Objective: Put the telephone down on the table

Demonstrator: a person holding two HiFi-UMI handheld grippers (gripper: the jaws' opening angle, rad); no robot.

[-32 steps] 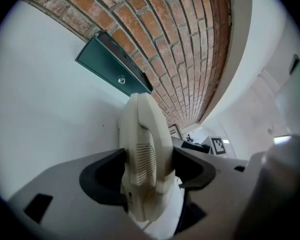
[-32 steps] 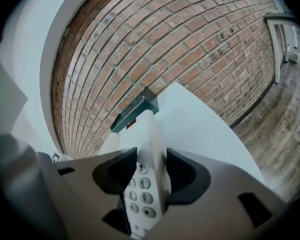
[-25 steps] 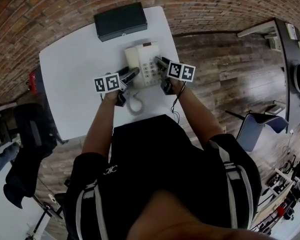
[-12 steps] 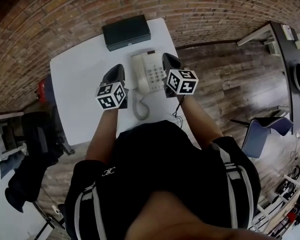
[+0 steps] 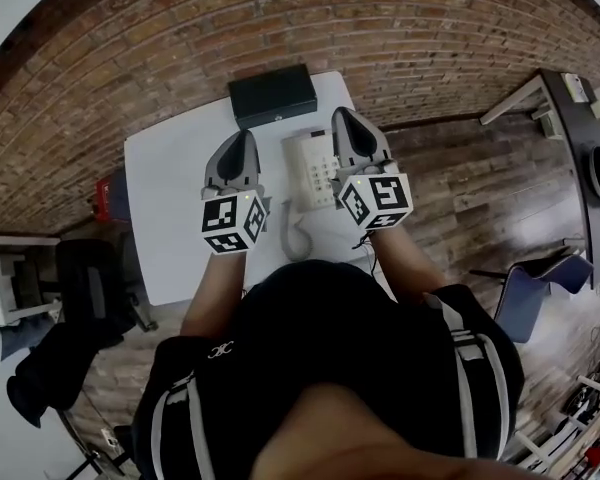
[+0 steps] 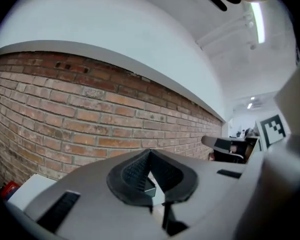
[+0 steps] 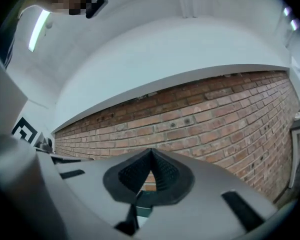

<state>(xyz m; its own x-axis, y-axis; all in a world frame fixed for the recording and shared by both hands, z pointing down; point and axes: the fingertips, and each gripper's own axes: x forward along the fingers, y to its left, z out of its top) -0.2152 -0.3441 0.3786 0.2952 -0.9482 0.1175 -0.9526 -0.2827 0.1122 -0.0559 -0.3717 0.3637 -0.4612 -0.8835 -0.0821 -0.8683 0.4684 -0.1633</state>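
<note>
White telephone (image 5: 310,168) lies on table (image 5: 170,198), long axis running away from person, between left gripper (image 5: 242,140) and right gripper (image 5: 342,118), both pressed together and empty, right nearer

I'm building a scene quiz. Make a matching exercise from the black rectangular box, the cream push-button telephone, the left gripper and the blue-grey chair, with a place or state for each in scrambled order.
1. black rectangular box
2. cream push-button telephone
3. left gripper
4. blue-grey chair

A. on the wooden floor, right of the white table
B. jaws shut, holding nothing
C. at the table's far edge, by the brick wall
D. lying mid-table

Pairs: 1-C, 2-D, 3-B, 4-A
</note>
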